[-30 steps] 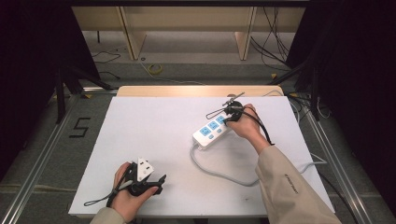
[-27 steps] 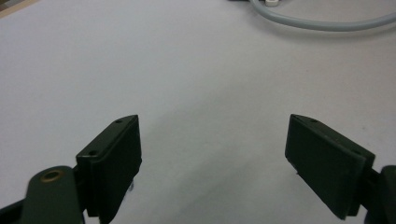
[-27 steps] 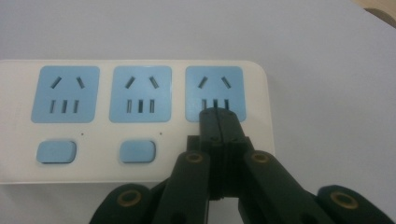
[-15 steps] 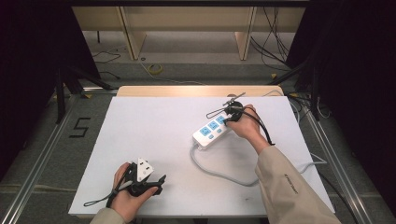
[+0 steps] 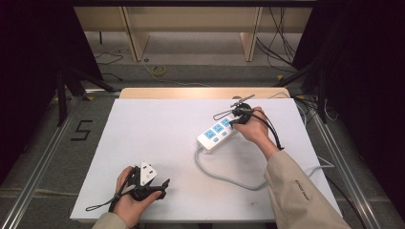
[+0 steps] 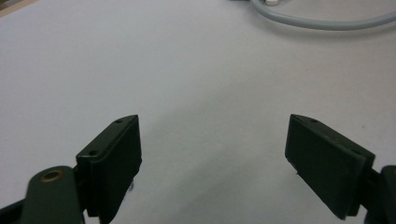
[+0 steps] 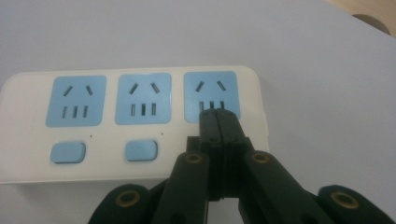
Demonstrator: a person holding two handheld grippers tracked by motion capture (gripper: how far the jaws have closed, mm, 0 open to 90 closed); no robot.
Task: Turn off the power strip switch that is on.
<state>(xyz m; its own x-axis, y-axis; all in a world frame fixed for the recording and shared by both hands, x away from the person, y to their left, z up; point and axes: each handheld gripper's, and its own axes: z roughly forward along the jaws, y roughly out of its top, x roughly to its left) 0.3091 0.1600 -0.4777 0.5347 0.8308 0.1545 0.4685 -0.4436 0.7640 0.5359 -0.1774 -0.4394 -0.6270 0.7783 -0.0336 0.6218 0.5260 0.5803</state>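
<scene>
A white power strip [image 5: 217, 135] with three blue sockets lies right of the table's middle. In the right gripper view the power strip [image 7: 130, 121] shows two blue switches under the first two sockets. My right gripper [image 7: 218, 116] is shut with nothing between its jaws, its tips at the lower edge of the third socket. The jaws hide the strip's surface below that socket. From above, the right gripper [image 5: 232, 122] sits at the strip's far end. My left gripper [image 6: 212, 135] stands wide open over bare white table. It rests at the near left, left gripper [image 5: 164, 186].
The strip's grey cable [image 5: 224, 174] loops toward the near right edge, and the cable [image 6: 322, 21] crosses the top of the left gripper view. A white sheet covers the table [image 5: 157, 129]. A wooden strip [image 5: 191, 93] runs along its far edge.
</scene>
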